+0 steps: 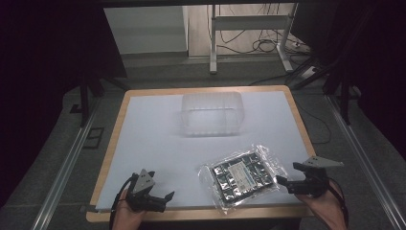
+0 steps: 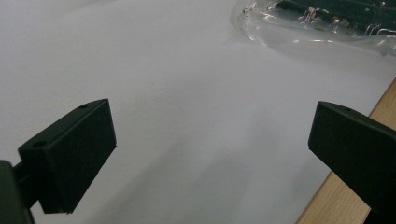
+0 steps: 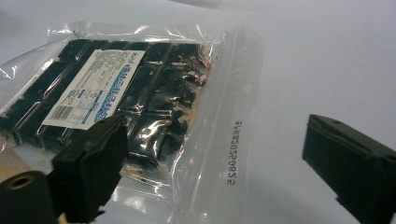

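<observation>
A clear plastic bag of dark packets with a white label lies flat on the white table sheet at the front right. My right gripper is at the bag's right edge, open. In the right gripper view the bag runs under the left jaw, its clear sealed margin lies between the jaws, and the gripper does not pinch it. My left gripper rests at the front left, open and holding nothing. In the left gripper view the gripper faces bare sheet, with the bag farther off.
A clear plastic container stands at the back centre of the sheet. The wooden table rim frames the sheet, and its front edge runs close by my left gripper. Beyond the table are a desk frame and floor cables.
</observation>
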Demonstrator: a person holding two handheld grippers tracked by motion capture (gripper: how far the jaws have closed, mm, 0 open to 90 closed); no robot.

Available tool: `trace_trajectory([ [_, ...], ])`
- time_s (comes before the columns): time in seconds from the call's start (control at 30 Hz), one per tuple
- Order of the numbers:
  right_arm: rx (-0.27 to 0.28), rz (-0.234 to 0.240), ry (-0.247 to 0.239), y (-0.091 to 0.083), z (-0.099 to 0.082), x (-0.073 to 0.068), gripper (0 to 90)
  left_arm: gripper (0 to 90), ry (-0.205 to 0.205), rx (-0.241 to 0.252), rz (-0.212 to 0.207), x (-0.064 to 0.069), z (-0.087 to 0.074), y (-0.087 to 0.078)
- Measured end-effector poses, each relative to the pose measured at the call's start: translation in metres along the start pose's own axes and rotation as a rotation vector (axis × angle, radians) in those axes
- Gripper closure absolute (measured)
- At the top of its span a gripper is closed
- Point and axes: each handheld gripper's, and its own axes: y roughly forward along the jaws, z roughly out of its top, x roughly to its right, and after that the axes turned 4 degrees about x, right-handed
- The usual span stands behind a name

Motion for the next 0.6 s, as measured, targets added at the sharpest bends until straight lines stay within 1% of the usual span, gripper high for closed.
trace_trajectory([
  [0.07,-0.009,-0.003,-0.002,0.002,0.001,0.002,18.0,0.6,0.003,0.000,-0.002,0.001,0.000,0.001],
  [0.1,-0.018,-0.011,0.001,0.004,0.002,0.003,18.8,0.6,0.005,-0.002,-0.001,0.001,0.000,0.001],
  [0.17,-0.040,-0.006,0.007,0.008,0.002,0.006,21.4,0.6,0.005,-0.003,-0.001,0.001,0.000,0.001],
  [0.2,-0.040,-0.006,0.007,0.008,0.002,0.006,21.4,0.6,0.005,-0.003,-0.001,0.001,0.000,0.001],
  [0.27,-0.063,0.002,-0.001,0.013,0.003,0.009,22.4,0.6,0.007,-0.005,0.001,0.001,0.000,0.001],
  [0.3,-0.075,0.005,-0.018,0.018,0.004,0.011,24.1,0.7,0.009,-0.007,0.002,0.001,0.000,0.002],
  [0.4,-0.088,0.003,-0.042,0.025,0.008,0.011,27.4,0.6,0.013,-0.010,0.003,0.002,0.001,0.003],
  [0.53,-0.120,0.012,-0.045,0.034,0.012,0.013,33.2,0.7,0.015,-0.016,-0.001,0.002,0.001,0.004],
  [0.6,-0.132,0.031,-0.045,0.039,0.013,0.014,36.3,0.6,0.019,-0.023,-0.003,0.003,0.000,0.004],
])
